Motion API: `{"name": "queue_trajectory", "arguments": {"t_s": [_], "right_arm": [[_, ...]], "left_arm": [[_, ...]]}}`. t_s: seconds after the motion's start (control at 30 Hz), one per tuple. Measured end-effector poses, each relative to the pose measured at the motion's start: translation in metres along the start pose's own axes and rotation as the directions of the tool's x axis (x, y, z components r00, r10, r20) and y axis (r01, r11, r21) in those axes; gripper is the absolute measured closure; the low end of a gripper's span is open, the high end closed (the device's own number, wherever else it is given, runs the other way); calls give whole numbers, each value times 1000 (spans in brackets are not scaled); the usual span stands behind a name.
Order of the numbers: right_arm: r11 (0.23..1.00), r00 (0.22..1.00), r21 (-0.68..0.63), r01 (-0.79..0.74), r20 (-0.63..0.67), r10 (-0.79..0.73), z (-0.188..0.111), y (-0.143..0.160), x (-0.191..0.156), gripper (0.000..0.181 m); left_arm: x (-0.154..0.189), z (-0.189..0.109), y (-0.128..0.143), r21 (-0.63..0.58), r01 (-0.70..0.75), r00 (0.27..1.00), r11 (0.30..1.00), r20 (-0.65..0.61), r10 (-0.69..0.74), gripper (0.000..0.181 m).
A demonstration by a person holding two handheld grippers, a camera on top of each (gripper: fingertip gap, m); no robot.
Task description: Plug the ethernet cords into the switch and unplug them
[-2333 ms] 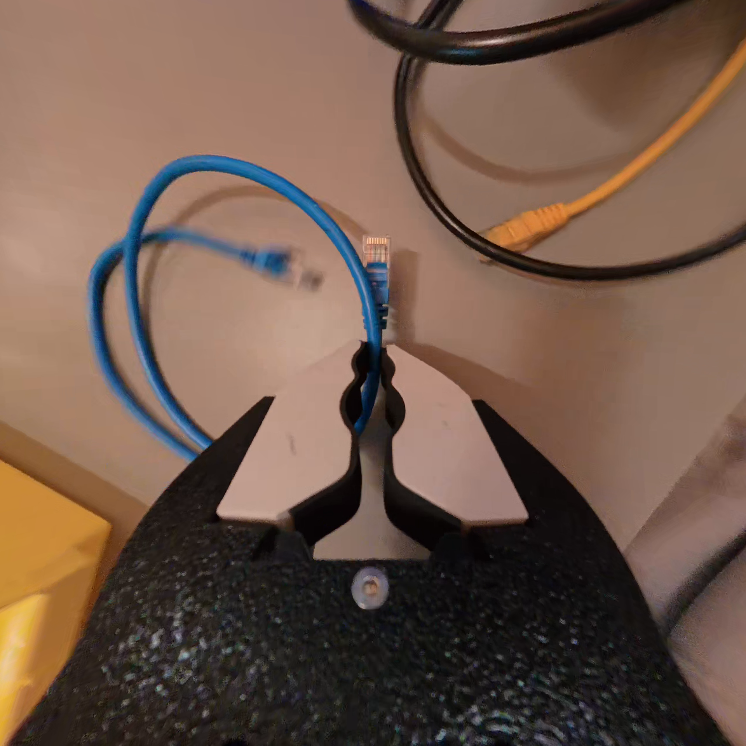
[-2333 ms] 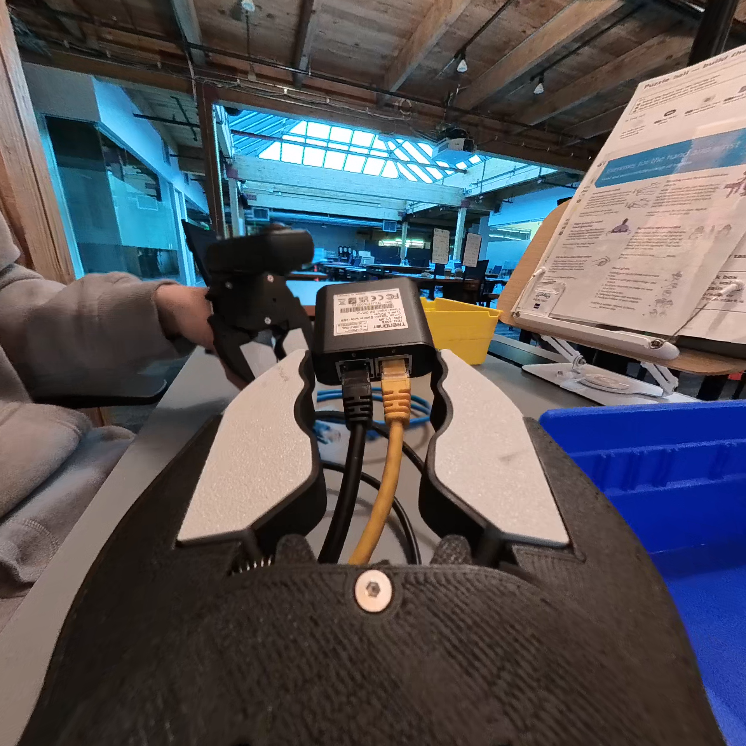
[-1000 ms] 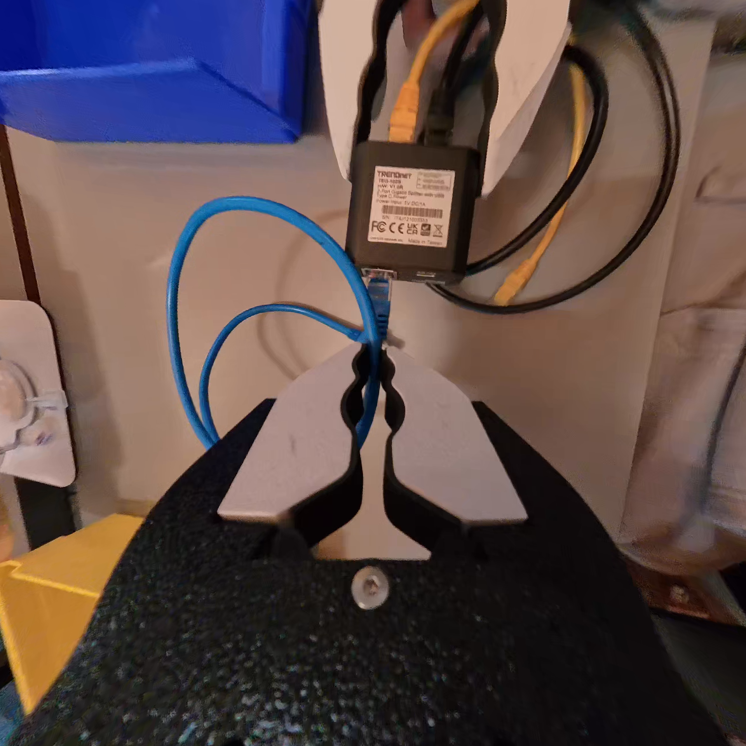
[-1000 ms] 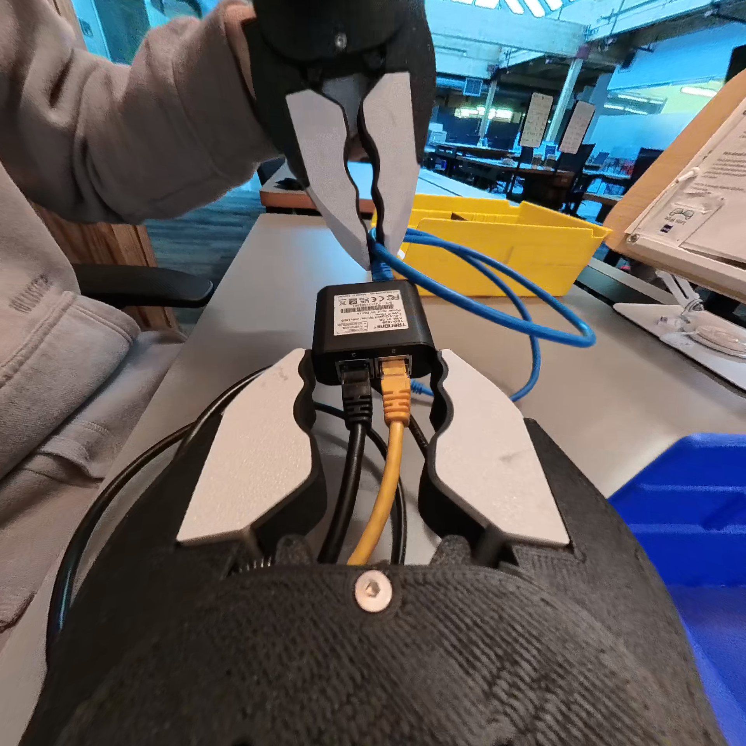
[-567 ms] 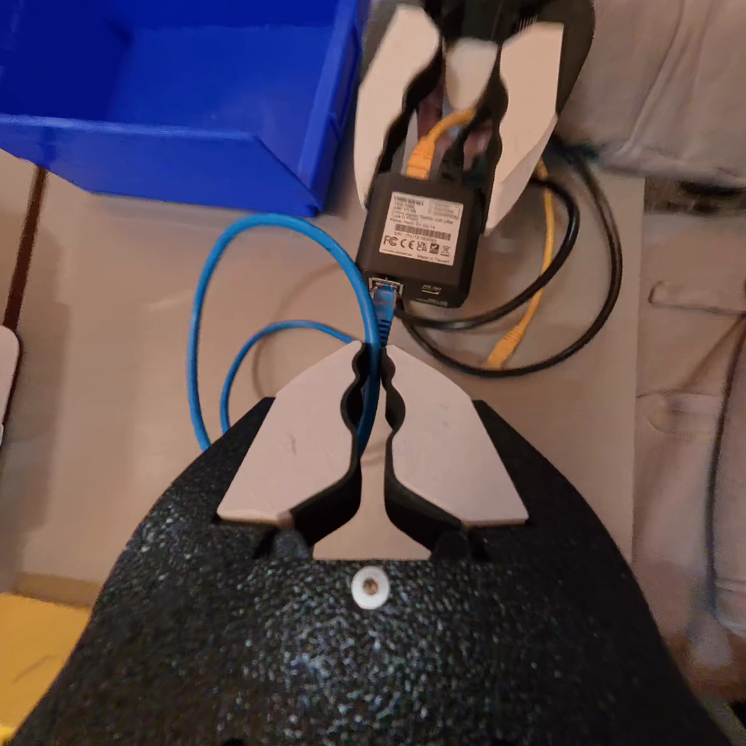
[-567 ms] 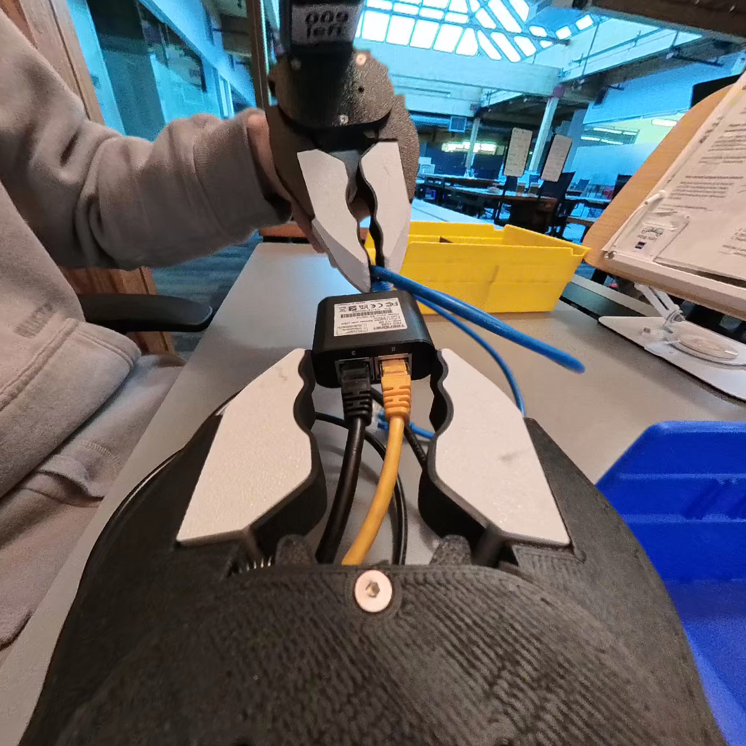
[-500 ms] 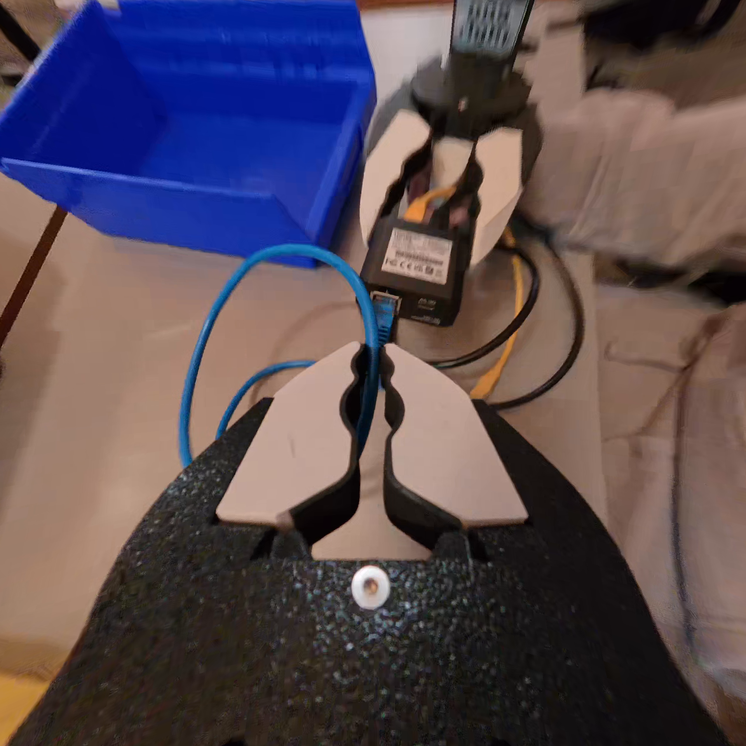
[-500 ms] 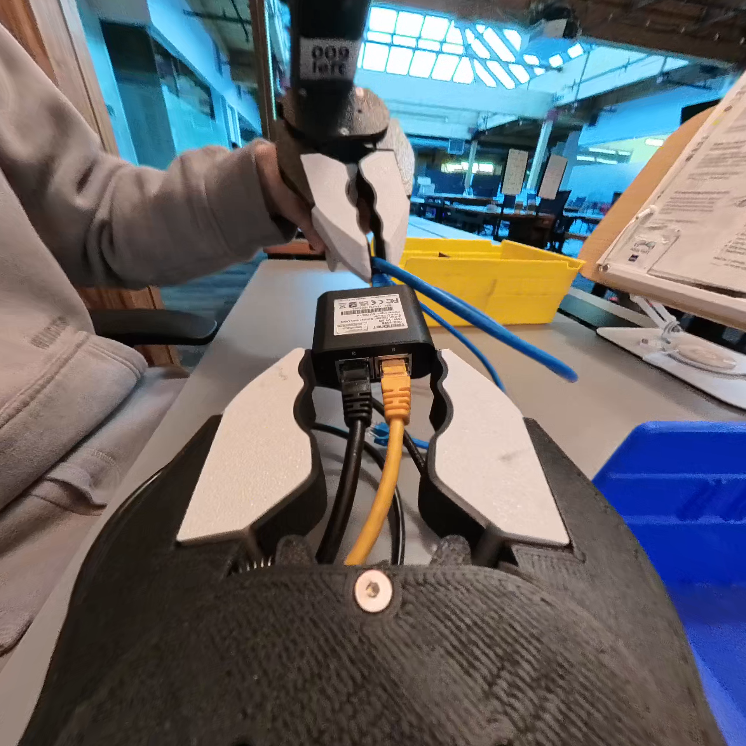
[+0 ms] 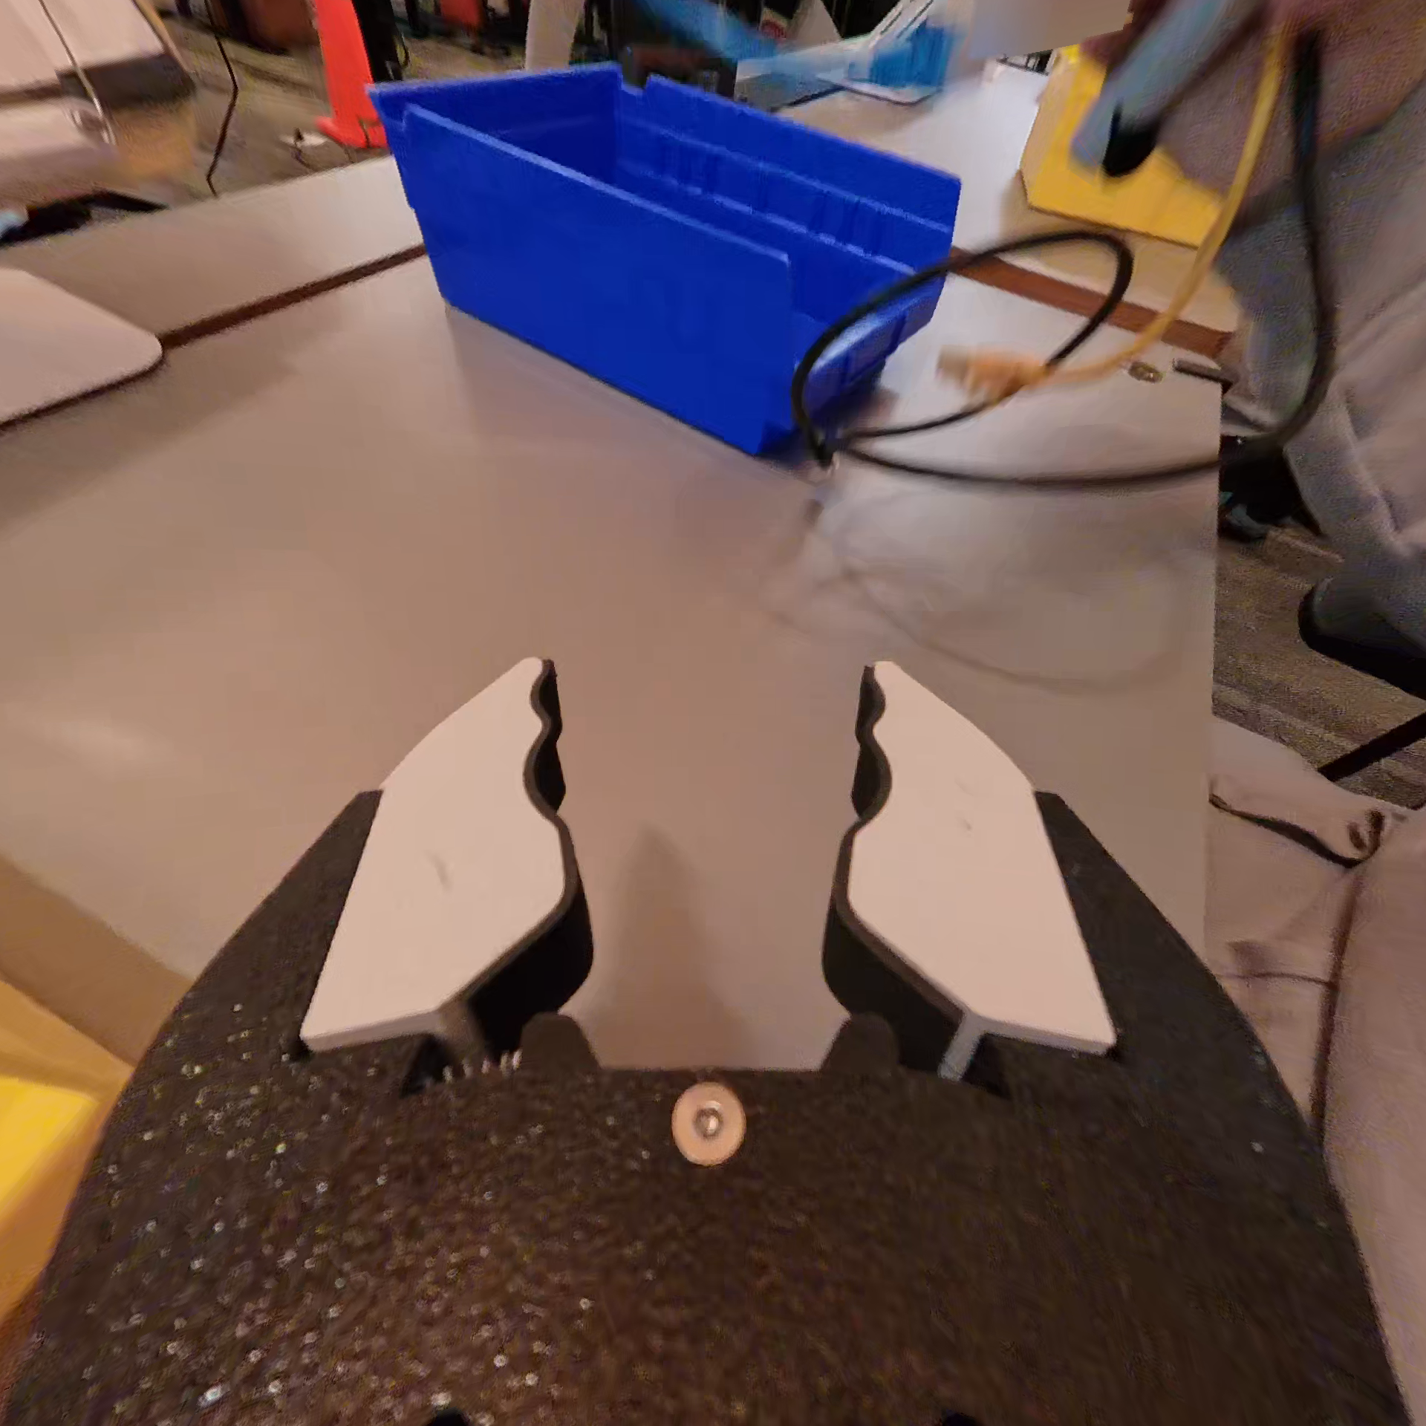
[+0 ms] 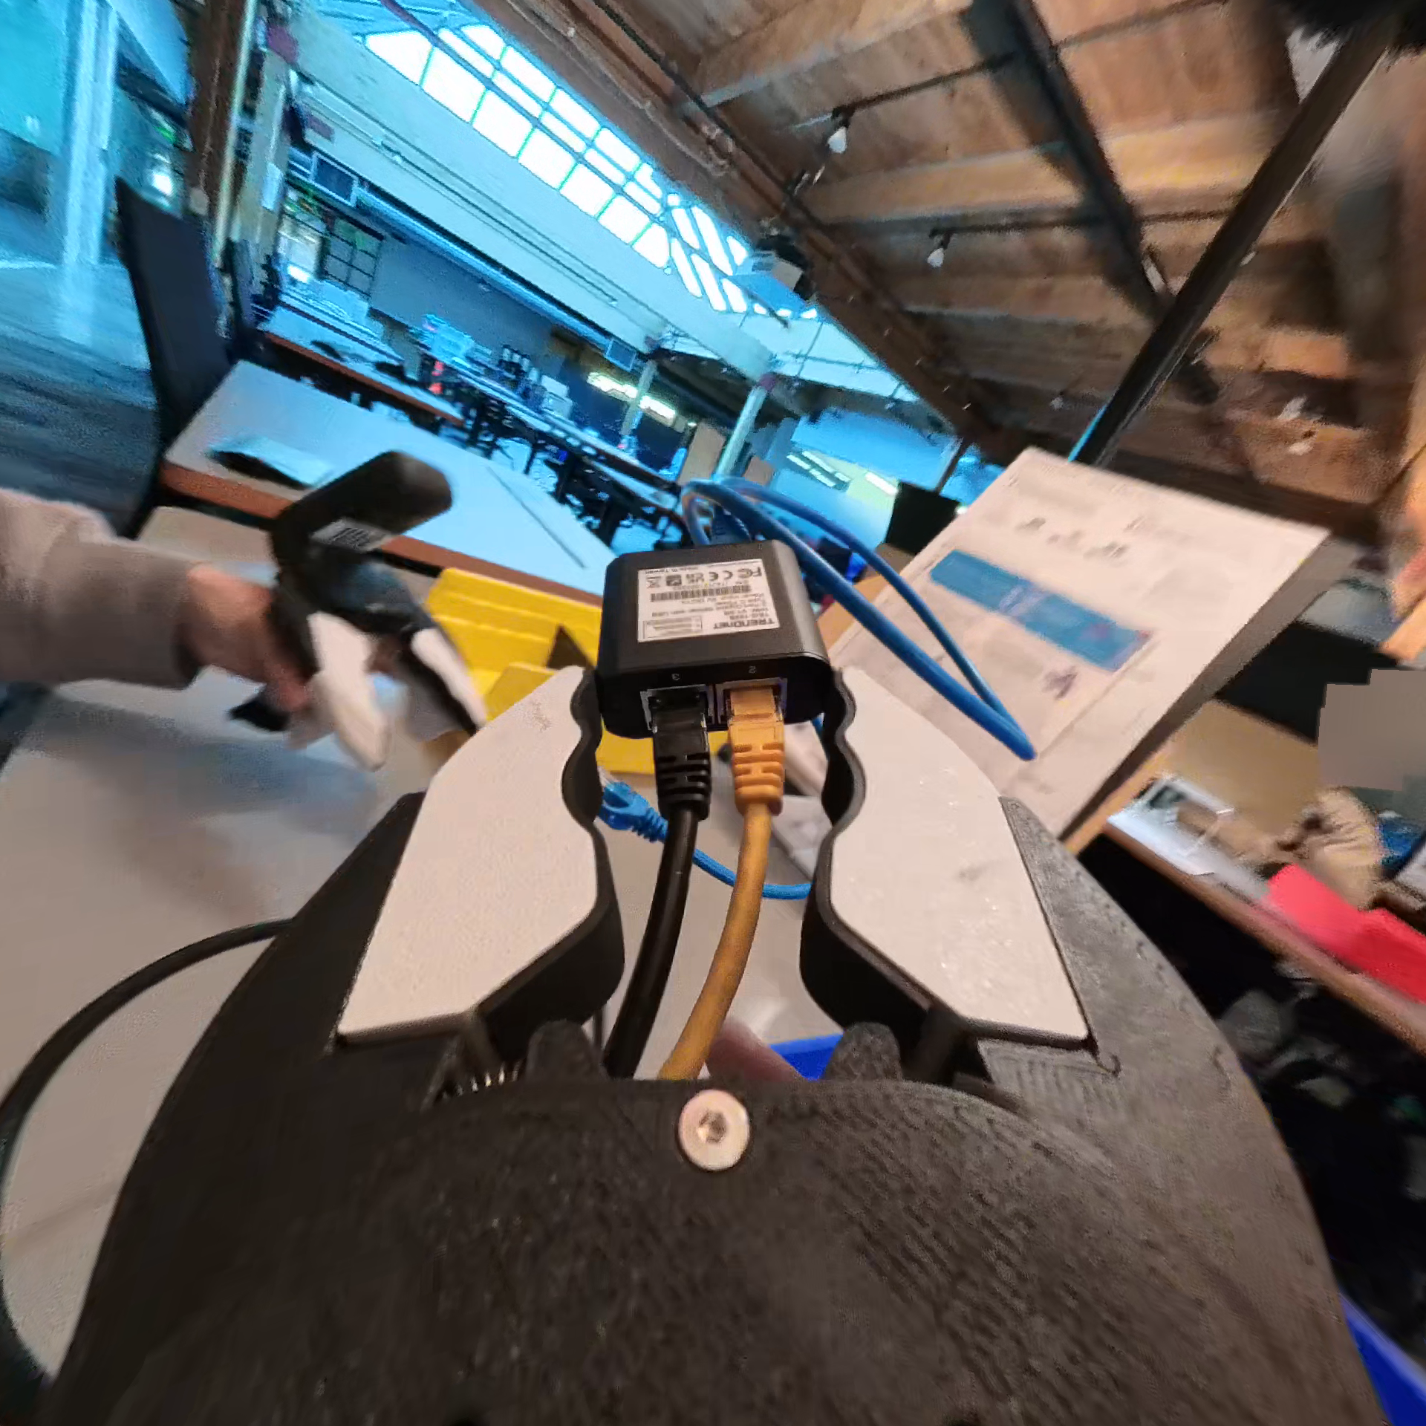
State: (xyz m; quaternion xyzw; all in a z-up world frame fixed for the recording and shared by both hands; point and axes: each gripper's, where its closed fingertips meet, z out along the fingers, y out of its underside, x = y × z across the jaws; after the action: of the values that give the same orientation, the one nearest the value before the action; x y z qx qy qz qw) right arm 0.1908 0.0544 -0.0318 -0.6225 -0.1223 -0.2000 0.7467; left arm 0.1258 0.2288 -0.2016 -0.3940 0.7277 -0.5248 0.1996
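1. Switch first: the small black plastic ethernet switch (image 10: pixel 714 621) is clamped between the two fingers of my right gripper (image 10: pixel 714 694), lifted clear of the grey table (image 9: pixel 478 555) and tilted.

2. On the face toward me, a black ethernet cord (image 10: pixel 679 760) and a yellow ethernet cord (image 10: pixel 755 760) sit in neighbouring ports. A blue ethernet cord (image 10: pixel 910 633) loops out from behind the far side; its plug there is hidden, so I cannot tell whether it is fully seated. Its other blue plug (image 10: pixel 623 806) hangs free below.

3. My left gripper (image 9: pixel 706 679) stands wide apart and holds nothing; only bare table shows between its fingers. From the right wrist view it is off to the left, well apart from the switch.

4. I judge the plugging-in is about done and unplugging comes next. To do it well, I would keep the right grip firm on the switch body, bring the left gripper in along a cord's own line, close on the moulded plug boot rather than the thin cord, and pull straight out — a sideways tug could bend the latch or twist the switch loose.

5. Containers — the blue plastic bin (image 9: pixel 664 255) on the table looks empty, as far as its inside shows; a loop of black cord crosses in front of its near corner, beside the loose yellow plug (image 9: pixel 984 370). A yellow plastic bin (image 10: pixel 509 625) stands behind the switch; its contents are not visible.
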Motion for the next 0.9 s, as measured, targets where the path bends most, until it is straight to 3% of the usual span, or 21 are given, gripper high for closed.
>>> {"name": "queue_trajectory", "arguments": {"t_s": [0.17,0.37,0.47,0.57,0.63,0.73,0.8,0.9], "right_arm": [[985,966,-7,172,-193,-170,-8,-44,84,125],[990,971,107,95,-231,-68,-13,-90,150,125],[989,945,59,135,-309,-111,-16,-91,178,126],[966,850,-92,242,-459,-257,-23,-51,206,125],[939,755,-223,262,-559,-343,-30,-6,216,125],[896,716,-391,211,-562,-414,-28,80,204,125],[813,683,-543,209,-514,-519,-32,130,195,125],[740,708,-650,171,-441,-551,-34,176,176,124]], "left_arm": [[2,-2,16,-16,8,1000,1000,-16,-8,110],[5,1,19,-17,37,998,999,-57,-38,112],[6,3,17,-4,29,997,1000,-71,-29,116],[6,6,18,-9,41,996,999,-75,-42,116],[9,8,18,3,55,994,998,-95,-54,117],[17,12,17,13,75,988,997,-133,-73,118],[20,14,18,6,71,989,997,-132,-70,118],[24,12,19,-16,37,991,999,-125,-39,118]]}}
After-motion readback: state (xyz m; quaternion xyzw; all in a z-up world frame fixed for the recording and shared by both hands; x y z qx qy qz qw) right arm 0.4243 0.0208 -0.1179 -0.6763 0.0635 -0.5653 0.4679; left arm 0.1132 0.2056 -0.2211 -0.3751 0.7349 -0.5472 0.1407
